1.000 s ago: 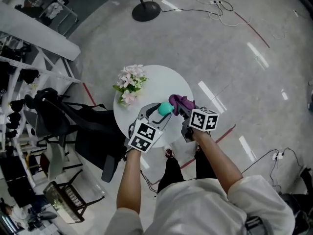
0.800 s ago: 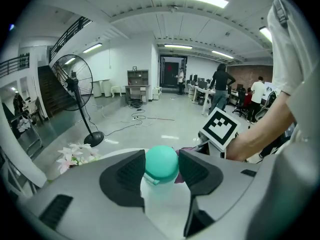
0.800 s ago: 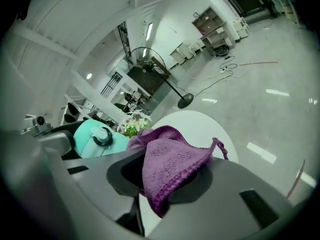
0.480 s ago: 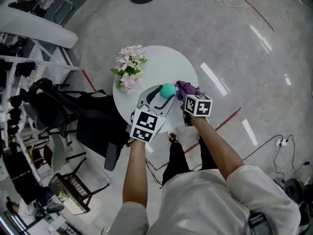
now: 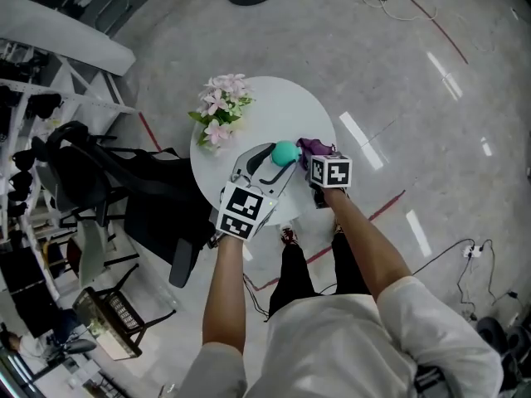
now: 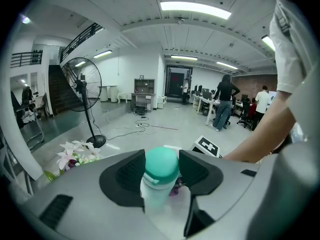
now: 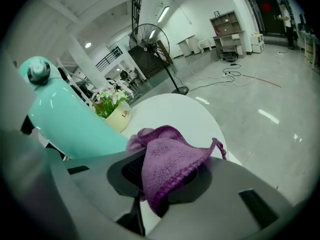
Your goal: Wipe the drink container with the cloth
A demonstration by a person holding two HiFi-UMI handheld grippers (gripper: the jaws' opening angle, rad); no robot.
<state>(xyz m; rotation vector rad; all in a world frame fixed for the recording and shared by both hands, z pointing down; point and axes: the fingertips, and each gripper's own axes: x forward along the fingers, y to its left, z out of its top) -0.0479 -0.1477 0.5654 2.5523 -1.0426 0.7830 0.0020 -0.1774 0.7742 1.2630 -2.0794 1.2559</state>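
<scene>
closing in with the purple cloth (image 7: 167,159), my right tool (image 7: 165,181) now sits tighter against the drink container (image 5: 285,152) than a second ago, its jaws clamped on a fold of the cloth. my left tool (image 6: 161,170) has not let go. its jaws stand about half apart, pressed on the container at its teal cap, holding it tilted over the near right part of the desk (image 5: 274,106), away from the flowers (image 5: 220,118). i judge cloth and container are about touching, so the wiping stroke can run along its side.
</scene>
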